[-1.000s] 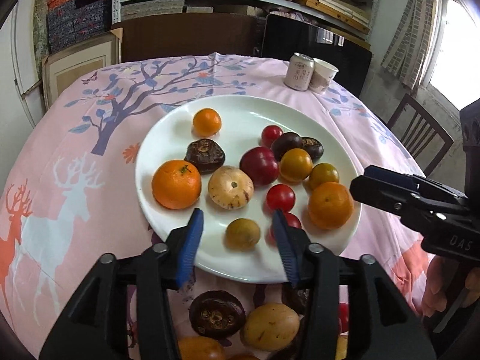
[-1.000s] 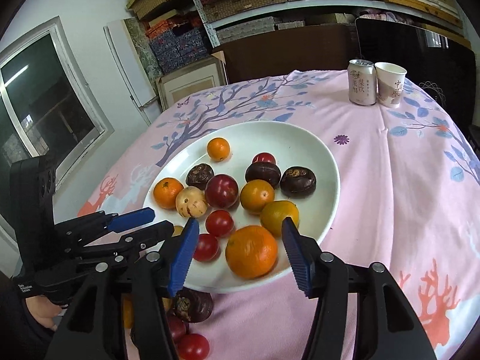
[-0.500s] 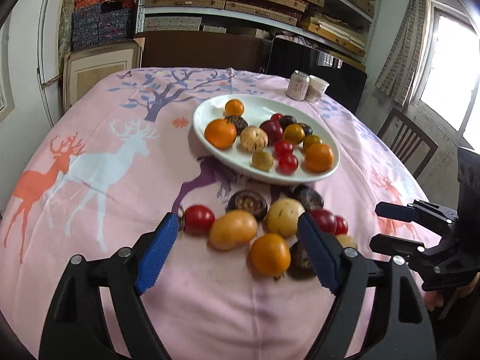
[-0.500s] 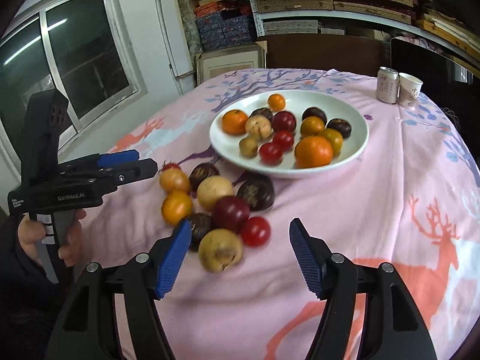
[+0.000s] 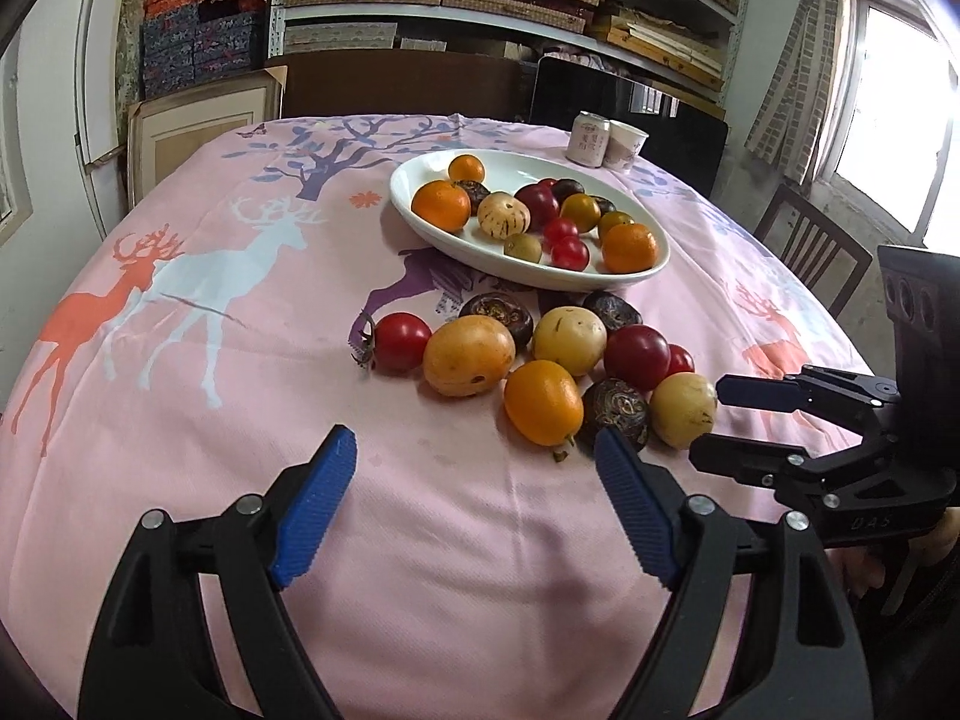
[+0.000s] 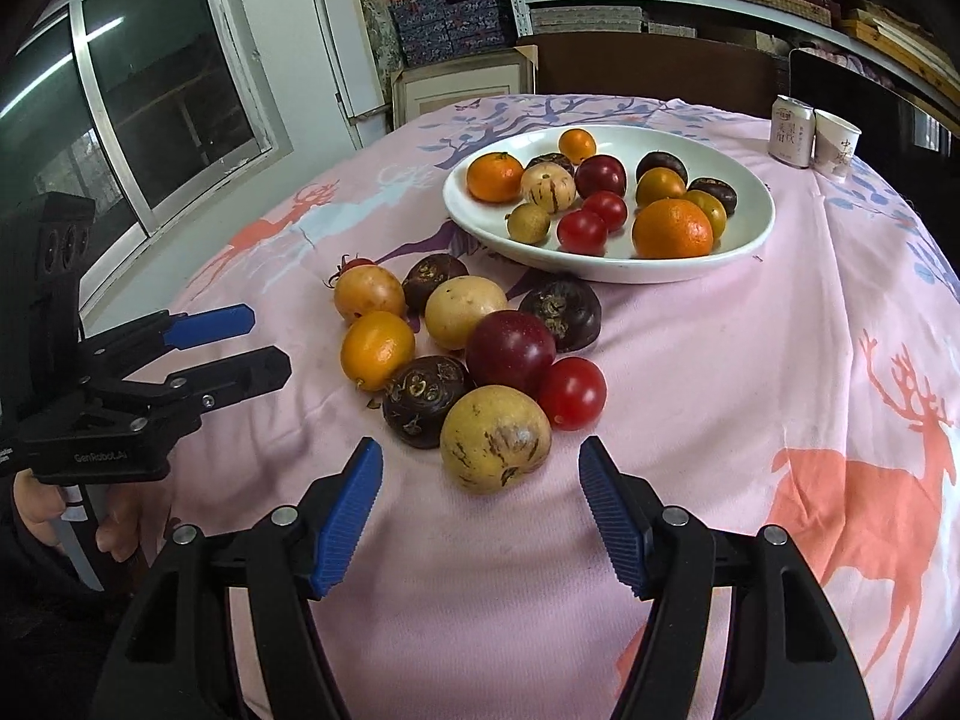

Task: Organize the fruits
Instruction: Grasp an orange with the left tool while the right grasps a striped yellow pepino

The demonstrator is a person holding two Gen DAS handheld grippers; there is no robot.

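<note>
A white plate [image 5: 511, 165] [image 6: 606, 270] holds several fruits: oranges, red tomatoes, dark and pale ones. In front of it a loose cluster lies on the pink tablecloth, with a red tomato [image 5: 399, 341], an orange fruit [image 5: 543, 401], a dark red plum [image 6: 510, 351] and a pale yellow fruit [image 6: 495, 438]. My left gripper [image 5: 474, 444] is open over bare cloth, short of the cluster. My right gripper [image 6: 480, 453] is open too; the pale yellow fruit sits just ahead of its gap, untouched. Each gripper also shows in the other's view, at the cluster's sides.
A drink can [image 5: 589, 138] and a paper cup [image 5: 625, 145] stand beyond the plate. A wooden chair [image 5: 804, 240] is at the table's right side. Shelves with boxes fill the back wall. The cloth drops off at the table's rounded edges.
Both grippers have pulled back from over the plate towards the near side of the table. Their jaws stand wider. The loose cluster has come into full view ahead of them.
</note>
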